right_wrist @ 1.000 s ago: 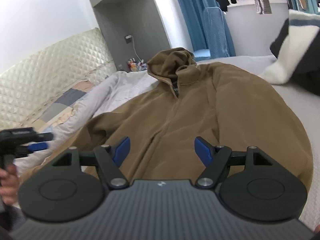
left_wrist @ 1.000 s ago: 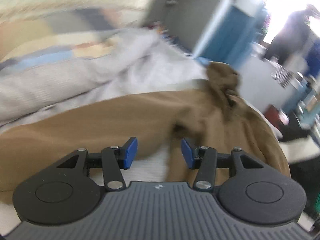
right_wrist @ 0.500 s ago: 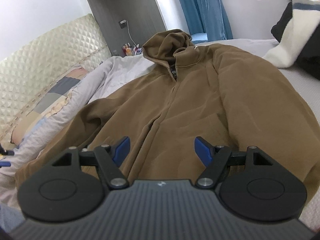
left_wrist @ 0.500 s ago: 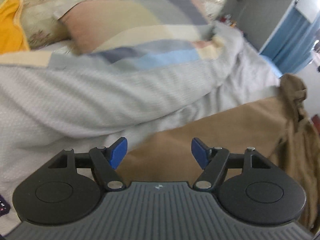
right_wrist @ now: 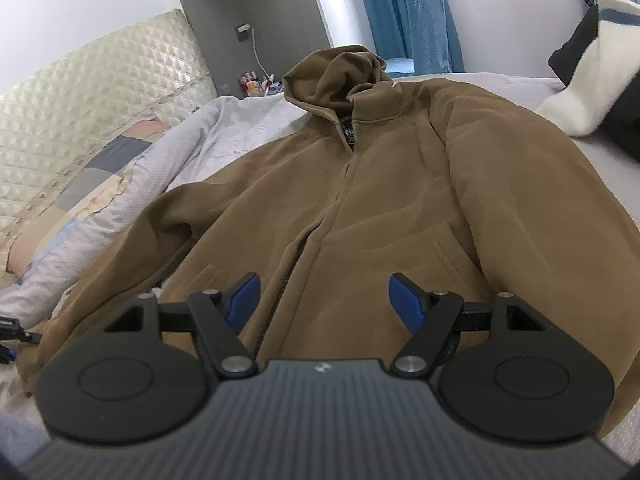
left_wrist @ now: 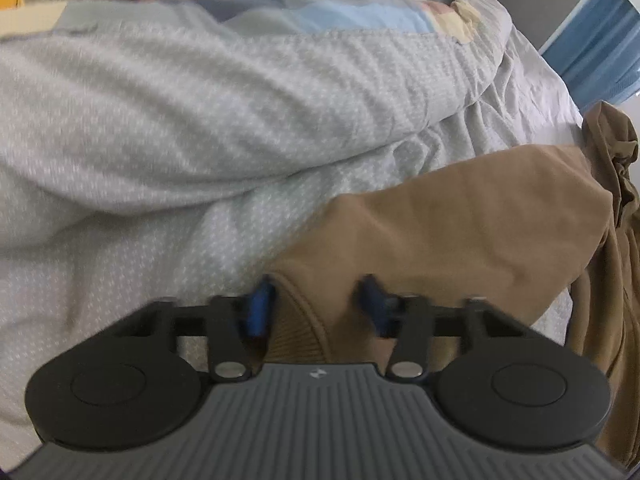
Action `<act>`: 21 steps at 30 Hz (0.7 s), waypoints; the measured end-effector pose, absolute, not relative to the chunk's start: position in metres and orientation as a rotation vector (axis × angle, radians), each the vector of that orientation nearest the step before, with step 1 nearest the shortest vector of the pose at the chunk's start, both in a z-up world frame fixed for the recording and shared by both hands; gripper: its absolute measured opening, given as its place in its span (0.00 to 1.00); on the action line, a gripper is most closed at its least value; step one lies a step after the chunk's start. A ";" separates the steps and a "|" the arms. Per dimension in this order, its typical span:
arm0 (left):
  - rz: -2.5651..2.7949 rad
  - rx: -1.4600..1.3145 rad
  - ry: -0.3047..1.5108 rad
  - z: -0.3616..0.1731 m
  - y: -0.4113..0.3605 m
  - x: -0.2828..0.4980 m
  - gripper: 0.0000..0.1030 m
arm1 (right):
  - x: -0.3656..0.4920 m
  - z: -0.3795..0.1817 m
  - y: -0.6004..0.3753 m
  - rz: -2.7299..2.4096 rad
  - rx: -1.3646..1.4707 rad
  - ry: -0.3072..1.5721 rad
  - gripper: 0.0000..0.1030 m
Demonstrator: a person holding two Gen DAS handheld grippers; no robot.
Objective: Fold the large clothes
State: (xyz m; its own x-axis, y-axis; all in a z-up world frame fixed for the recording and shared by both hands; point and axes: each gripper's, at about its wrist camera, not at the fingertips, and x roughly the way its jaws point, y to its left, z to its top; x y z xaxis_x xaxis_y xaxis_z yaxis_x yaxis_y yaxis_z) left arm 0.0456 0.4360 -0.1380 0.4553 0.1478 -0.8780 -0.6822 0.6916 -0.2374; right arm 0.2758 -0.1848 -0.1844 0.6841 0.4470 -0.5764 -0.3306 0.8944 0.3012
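A brown zip hoodie [right_wrist: 400,184] lies front up on the bed, hood [right_wrist: 332,68] at the far end. Its left sleeve [left_wrist: 460,216] stretches across the grey blanket in the left wrist view. My left gripper [left_wrist: 316,304] is open, with its blue fingers on either side of the sleeve's ribbed cuff [left_wrist: 300,328]. My right gripper [right_wrist: 326,300] is open and empty, low over the hoodie's bottom hem near the zip. The left gripper's tip shows at the left edge of the right wrist view [right_wrist: 12,328].
A grey textured blanket [left_wrist: 200,120] and a patchwork pillow [right_wrist: 92,176] lie left of the hoodie, against a quilted headboard [right_wrist: 100,92]. A black and white garment [right_wrist: 596,80] lies at the right. A grey cabinet and blue curtains stand beyond the bed.
My left gripper has swung left and dropped to the sleeve end, its fingers now around the cuff. My right gripper has moved closer over the hem and stayed open.
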 end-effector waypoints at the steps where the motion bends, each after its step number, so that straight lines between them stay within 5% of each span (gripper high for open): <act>1: 0.552 -0.618 0.966 -0.132 0.435 0.048 0.31 | 0.277 -0.185 -0.183 0.439 0.168 0.682 0.71; 10: 0.573 -0.352 0.686 0.019 0.434 0.087 0.24 | 0.282 -0.187 -0.174 0.387 0.046 0.587 0.71; 21: 0.714 -0.142 0.515 0.161 0.472 0.256 0.20 | 0.307 -0.191 -0.164 0.383 0.050 0.521 0.71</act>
State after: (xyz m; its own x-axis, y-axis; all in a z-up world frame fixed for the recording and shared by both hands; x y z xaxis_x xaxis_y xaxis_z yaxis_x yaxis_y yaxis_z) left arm 0.2563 0.4724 0.1615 0.6372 0.5890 -0.4971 -0.6576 0.7518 0.0479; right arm 0.3065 -0.1638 -0.1912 0.7983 0.3692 -0.4758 -0.3439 0.9280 0.1431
